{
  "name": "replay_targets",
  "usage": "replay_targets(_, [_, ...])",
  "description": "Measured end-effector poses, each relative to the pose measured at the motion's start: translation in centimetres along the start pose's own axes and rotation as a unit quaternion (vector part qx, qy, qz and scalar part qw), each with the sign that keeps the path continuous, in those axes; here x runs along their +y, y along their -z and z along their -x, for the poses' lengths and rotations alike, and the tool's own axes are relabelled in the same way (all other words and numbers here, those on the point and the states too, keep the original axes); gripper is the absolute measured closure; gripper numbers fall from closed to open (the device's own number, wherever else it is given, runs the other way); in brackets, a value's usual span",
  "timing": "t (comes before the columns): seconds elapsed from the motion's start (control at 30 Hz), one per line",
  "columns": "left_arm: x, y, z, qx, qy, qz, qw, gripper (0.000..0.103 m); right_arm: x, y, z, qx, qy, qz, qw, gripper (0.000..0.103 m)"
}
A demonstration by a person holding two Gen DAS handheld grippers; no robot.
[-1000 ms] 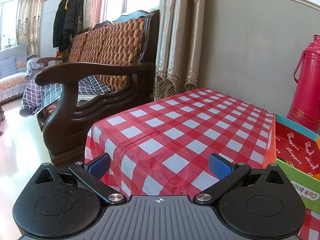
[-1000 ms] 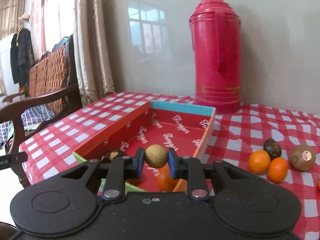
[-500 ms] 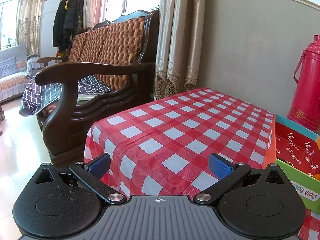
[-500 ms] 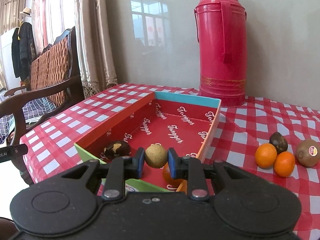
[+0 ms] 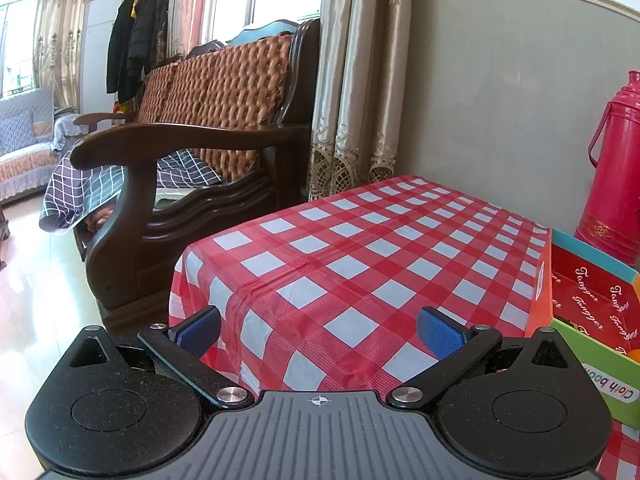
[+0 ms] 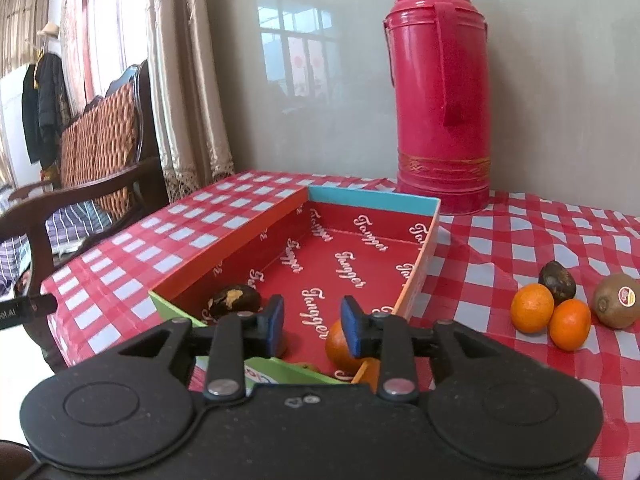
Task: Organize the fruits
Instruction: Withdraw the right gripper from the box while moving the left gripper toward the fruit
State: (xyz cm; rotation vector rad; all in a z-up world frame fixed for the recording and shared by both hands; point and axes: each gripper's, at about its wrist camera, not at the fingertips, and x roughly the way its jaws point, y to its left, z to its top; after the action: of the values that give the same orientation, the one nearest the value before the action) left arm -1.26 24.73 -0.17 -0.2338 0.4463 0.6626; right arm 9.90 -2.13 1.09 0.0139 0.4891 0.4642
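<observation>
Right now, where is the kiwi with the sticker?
In the right wrist view, the kiwi lies on the checked tablecloth at far right, beside two oranges and a dark fruit.

Red-lined box (image 6: 420, 264): dark fruit (image 6: 234, 300), orange (image 6: 338, 346) inside; two oranges (image 6: 532, 308), kiwi (image 6: 616, 300) outside right.

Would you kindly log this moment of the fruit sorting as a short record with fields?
right gripper: jaws opening, nothing between them, over the box
left gripper: jaws wide, empty, over the checked tablecloth
red cardboard box: holds a dark blotchy fruit and an orange
outside box: two oranges, dark fruit, stickered kiwi
</observation>
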Motion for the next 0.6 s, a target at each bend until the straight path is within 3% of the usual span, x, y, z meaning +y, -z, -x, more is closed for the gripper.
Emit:
replay_targets(0.07, [0.0, 0.0, 0.0, 0.001, 0.0, 0.0, 1.0, 0.0, -0.3, 0.0, 0.2, -0.003, 0.001, -0.006, 1.0, 0.075])
replay_targets(0.1, [0.0, 0.0, 0.0, 0.001, 0.0, 0.001, 1.0, 0.0, -0.5, -0.1, 0.3, -0.005, 0.002, -0.008, 1.0, 0.066])
replay_targets(0.2, [0.0, 0.0, 0.0, 0.001, 0.0, 0.001, 1.0, 0.0, -0.8, -0.1, 1.0, -0.027, 0.01, -0.008, 1.0, 0.025])
replay_targets(0.37, [-0.1, 0.0, 0.0, 0.0, 0.0, 0.0, 1.0, 0.0, -1.6, -0.2, 1.9, -0.043, 0.021, -0.009, 0.999, 0.021])
replay_targets(0.47, [-0.3, 0.1, 0.1, 0.0, 0.002, -0.003, 1.0, 0.0, -2.3, -0.3, 2.3, -0.049, 0.025, -0.016, 0.998, 0.005])
replay_targets(0.6, [-0.8, 0.1, 0.3, -0.001, 0.004, -0.007, 1.0, 0.0, -3.1, -0.2, 2.7, -0.052, 0.036, -0.016, 0.998, 0.006])
